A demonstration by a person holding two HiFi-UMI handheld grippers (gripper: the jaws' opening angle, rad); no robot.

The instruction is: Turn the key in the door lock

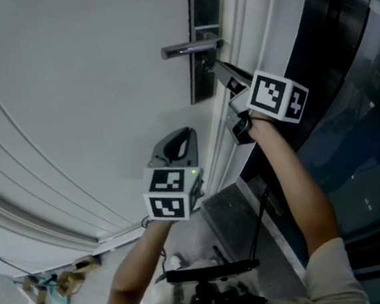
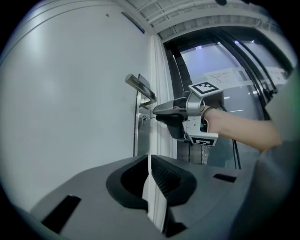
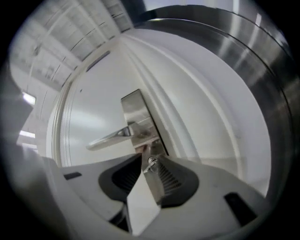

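A white door [image 1: 90, 91] carries a steel lock plate [image 1: 203, 20] with a lever handle [image 1: 190, 48]. My right gripper [image 1: 211, 67] points at the plate just under the lever. In the right gripper view its jaws [image 3: 147, 159] stand apart, and the small silver key [image 3: 151, 162] sticks out of the lock between the fingertips, close to the right pad [image 3: 166, 178]. The pads do not visibly press on it. My left gripper [image 1: 183, 134] hangs lower beside the door, shut with nothing in it. From it I see the key [image 2: 146, 118] and the right gripper [image 2: 157, 112].
The white door frame [image 1: 244, 16] runs right of the plate, with a dark glass and metal panel [image 1: 349, 66] beyond it. A grey threshold [image 1: 232, 211] lies below. A dark stand [image 1: 211, 271] sits at the bottom, and scraps [image 1: 55, 282] lie on the floor at lower left.
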